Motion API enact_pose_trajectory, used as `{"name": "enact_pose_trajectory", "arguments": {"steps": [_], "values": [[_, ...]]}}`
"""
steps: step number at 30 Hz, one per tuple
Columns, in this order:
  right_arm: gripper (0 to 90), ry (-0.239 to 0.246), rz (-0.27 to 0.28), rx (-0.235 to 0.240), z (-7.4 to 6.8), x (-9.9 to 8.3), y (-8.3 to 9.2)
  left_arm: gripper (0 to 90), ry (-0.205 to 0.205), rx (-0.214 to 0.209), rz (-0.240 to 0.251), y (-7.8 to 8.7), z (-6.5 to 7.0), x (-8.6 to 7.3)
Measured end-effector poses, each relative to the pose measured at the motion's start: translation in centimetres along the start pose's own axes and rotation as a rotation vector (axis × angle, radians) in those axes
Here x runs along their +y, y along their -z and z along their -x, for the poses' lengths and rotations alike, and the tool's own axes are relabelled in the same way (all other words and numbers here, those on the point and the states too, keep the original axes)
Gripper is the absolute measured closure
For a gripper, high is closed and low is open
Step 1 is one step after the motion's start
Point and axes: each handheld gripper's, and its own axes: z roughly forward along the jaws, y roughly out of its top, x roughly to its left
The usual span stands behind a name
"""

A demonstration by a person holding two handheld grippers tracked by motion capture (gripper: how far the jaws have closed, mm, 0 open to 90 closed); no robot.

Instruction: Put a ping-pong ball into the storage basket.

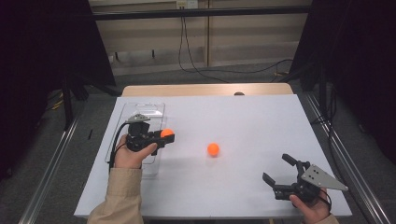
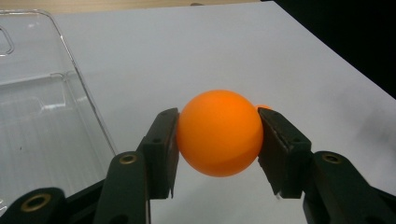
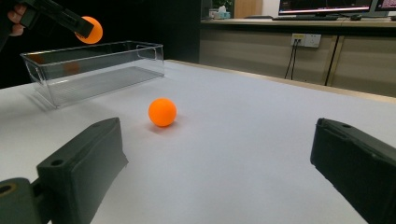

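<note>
Near the table's left edge, our left gripper clamps an orange ball just beside the clear bin; released short of its rim, we judge it would roll away. Mid-table lies the second ball. Our right gripper gapes empty near the right front corner.

My left fingers cover both sides of the ball; a sliver of orange behind it is perhaps the second ball, and the box runs off-frame.
</note>
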Motion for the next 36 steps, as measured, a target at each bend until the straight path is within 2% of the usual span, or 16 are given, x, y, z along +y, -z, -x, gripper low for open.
{"name": "enact_pose_trajectory", "arguments": {"steps": [36], "values": [[2.2,0.004,0.001,0.005,-0.03,0.01,-0.02,50.9,0.021,0.027,0.018,0.31,-0.86,-0.21]]}}
